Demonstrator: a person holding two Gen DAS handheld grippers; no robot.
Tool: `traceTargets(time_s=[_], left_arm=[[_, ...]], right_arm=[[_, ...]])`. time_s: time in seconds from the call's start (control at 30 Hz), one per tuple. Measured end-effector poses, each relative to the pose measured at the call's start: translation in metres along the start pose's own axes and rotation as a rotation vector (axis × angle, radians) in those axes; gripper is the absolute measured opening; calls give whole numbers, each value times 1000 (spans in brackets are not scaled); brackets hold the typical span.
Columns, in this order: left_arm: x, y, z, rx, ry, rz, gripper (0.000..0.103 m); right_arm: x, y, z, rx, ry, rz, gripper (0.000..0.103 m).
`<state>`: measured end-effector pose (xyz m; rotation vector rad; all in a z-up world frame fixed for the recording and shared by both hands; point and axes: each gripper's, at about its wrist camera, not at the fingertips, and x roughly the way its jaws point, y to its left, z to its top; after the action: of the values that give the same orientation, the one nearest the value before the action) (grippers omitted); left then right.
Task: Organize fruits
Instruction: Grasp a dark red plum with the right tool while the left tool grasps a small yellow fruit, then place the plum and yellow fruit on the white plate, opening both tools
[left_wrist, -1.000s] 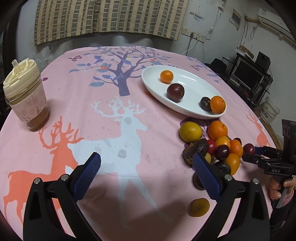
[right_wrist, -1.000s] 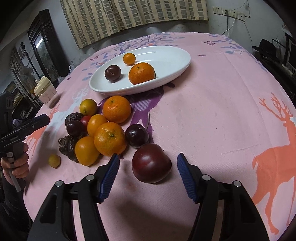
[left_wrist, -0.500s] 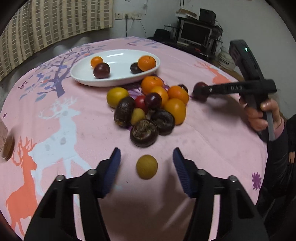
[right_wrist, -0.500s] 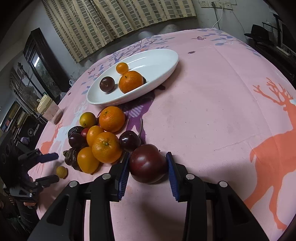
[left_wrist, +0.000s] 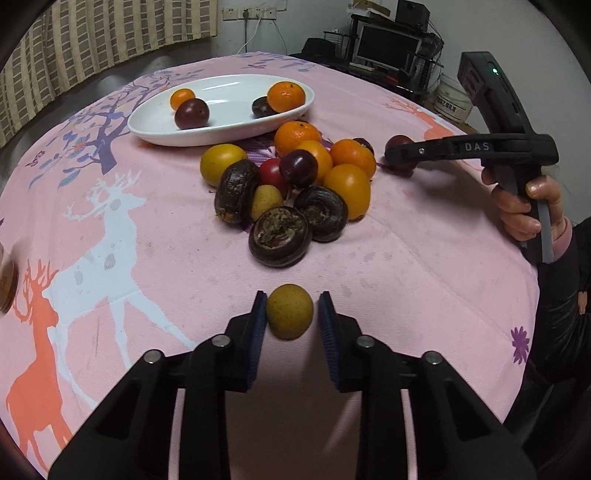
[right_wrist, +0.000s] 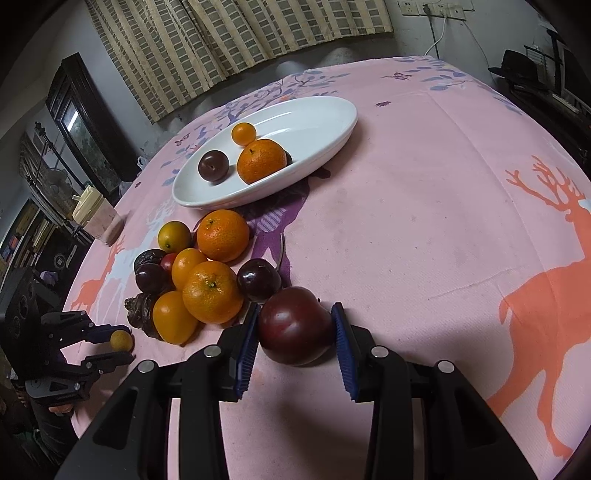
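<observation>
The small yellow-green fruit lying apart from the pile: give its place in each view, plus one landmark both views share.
Left wrist view: the small yellow-green fruit sits low at centre, between the pads of the left gripper, nearer the camera than the pile.
Right wrist view: far left, low, at the tips of the left gripper, left of the pile.
Shared landmark: the white oval plate beyond the pile.

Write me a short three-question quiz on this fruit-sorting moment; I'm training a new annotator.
1. True or false: the white oval dish holds four fruits.
2. The left gripper is shut on: A) an orange B) the small yellow-green fruit C) nothing.
3. What does the right gripper grip?

Key: 1 true (the left wrist view shows all four); 2 B; 3 the large dark red plum.
</observation>
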<state>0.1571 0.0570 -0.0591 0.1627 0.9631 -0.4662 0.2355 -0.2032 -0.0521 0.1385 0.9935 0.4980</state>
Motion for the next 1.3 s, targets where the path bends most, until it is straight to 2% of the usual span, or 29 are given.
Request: traceTargets(time_s=[0.2, 0.33, 0.47, 0.53, 0.6, 0.67, 0.73, 0.8, 0.93, 0.97, 1.0, 1.03, 1.1, 1.2, 1.3], left_arm=[[-4, 5, 1, -31, -9, -15, 24], [-20, 17, 20, -67, -61, -30, 24], [-32, 45, 78, -148, -158, -1, 24], [-26, 60, 111, -202, -197, 18, 24], [-10, 72, 142, -250, -212, 36, 24], [10, 81, 163, -285, -202, 44, 24], [34, 84, 176, -316, -170, 10, 24], [54, 77, 184, -284, -124, 19, 24], [73, 72, 189, -252, -90, 50, 25], [76, 73, 189, -260, -79, 62, 32], [77, 75, 187, -270, -72, 76, 62], [73, 76, 184, -282, -88, 93, 85], [53, 76, 177, -292, -176, 143, 89], [31, 73, 171, -267, -214, 160, 96], [13, 74, 156, -288, -241, 175, 98]], right_arm=[[-5, 0, 0, 9, -34, 19, 39], [-12, 4, 15, 30, -76, 101, 39], [-17, 21, 59, 23, -175, 73, 39], [-10, 23, 86, 51, -224, 77, 39], [5, 22, 110, 79, -236, 59, 39], [30, 18, 129, 99, -215, 29, 39], [52, 13, 138, 111, -183, 5, 39], [67, 10, 143, 112, -153, -6, 39], [78, 12, 144, 89, -131, -8, 40], [77, 14, 142, 81, -131, -4, 48], [73, 15, 141, 75, -140, 3, 56], [66, 16, 138, 69, -164, 10, 64], [52, 22, 133, 38, -201, 17, 66], [33, 27, 119, 1, -241, 13, 68], [22, 25, 104, -14, -237, 5, 69]])
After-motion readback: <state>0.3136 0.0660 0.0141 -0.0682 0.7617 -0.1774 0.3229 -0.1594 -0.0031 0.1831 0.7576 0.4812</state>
